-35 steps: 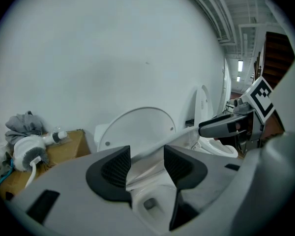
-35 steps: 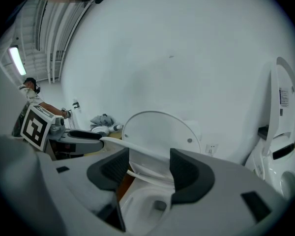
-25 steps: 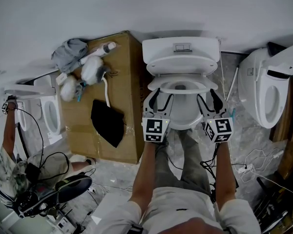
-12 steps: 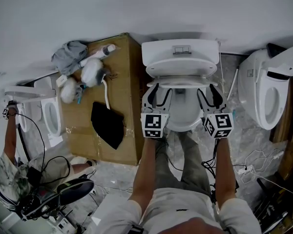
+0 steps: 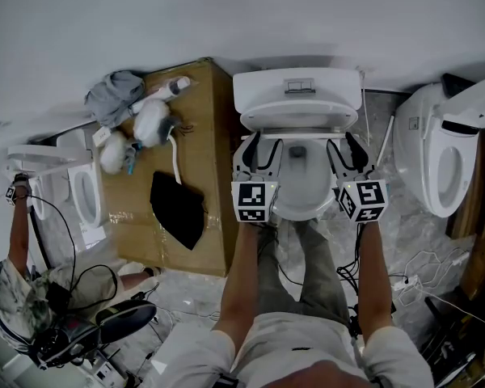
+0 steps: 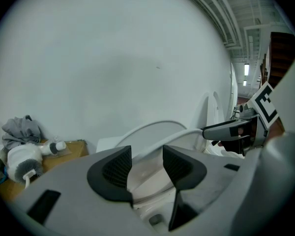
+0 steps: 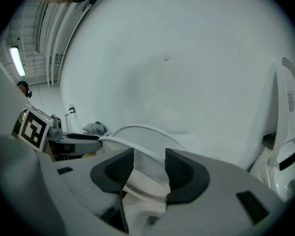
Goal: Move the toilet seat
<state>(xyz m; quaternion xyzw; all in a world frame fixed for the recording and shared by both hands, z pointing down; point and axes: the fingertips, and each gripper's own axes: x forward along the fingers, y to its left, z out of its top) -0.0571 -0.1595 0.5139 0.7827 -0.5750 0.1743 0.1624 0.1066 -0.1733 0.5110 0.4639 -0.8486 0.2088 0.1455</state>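
Seat (image 6: 182, 134): tilted up off the bowl (image 5: 303, 188), leaning toward the lid (image 5: 297, 107) at the back.
Grip: my left gripper (image 5: 259, 150) and right gripper (image 5: 345, 149) clamped its side rims, and the right had just tightened.
Technique: I judged both should rise evenly and ease it onto the lid.

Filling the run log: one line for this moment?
left gripper: shut on toilet seat | right gripper: just closed on it | seat tilted up
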